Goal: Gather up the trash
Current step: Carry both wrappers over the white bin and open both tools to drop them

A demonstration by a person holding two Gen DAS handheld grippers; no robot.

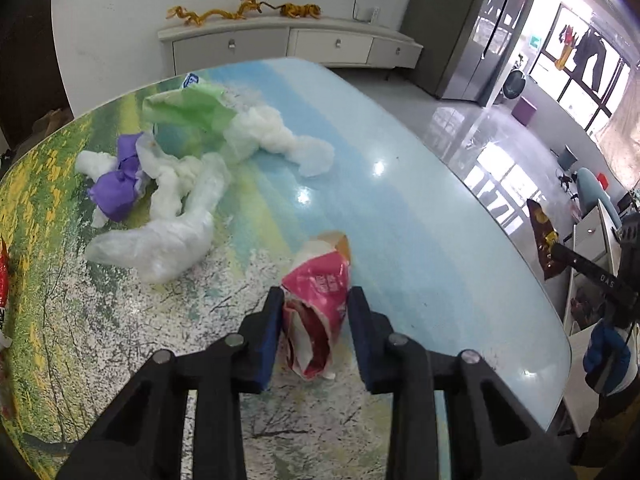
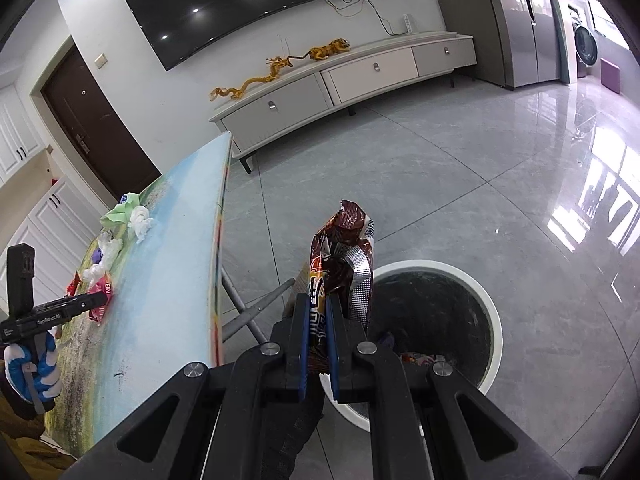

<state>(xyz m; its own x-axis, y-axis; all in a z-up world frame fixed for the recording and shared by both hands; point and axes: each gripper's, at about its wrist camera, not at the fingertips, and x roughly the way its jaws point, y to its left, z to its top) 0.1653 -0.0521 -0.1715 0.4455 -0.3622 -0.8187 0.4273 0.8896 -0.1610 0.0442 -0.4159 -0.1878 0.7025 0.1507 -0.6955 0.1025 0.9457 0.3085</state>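
Observation:
A crumpled pink wrapper lies on the picture-printed table, between the fingers of my left gripper. Both pads touch its sides near the tips. Further back lie a clear plastic bag, purple paper, a green bag and white tissue. My right gripper is shut on a brown snack wrapper, held upright past the table's edge. It is beside and slightly above a white-rimmed bin on the floor. The left wrist view also shows that brown wrapper.
A red wrapper pokes in at the table's left edge. Grey metal legs stand between the table and the bin. A low white cabinet runs along the far wall under a television. A grey fridge stands at the right.

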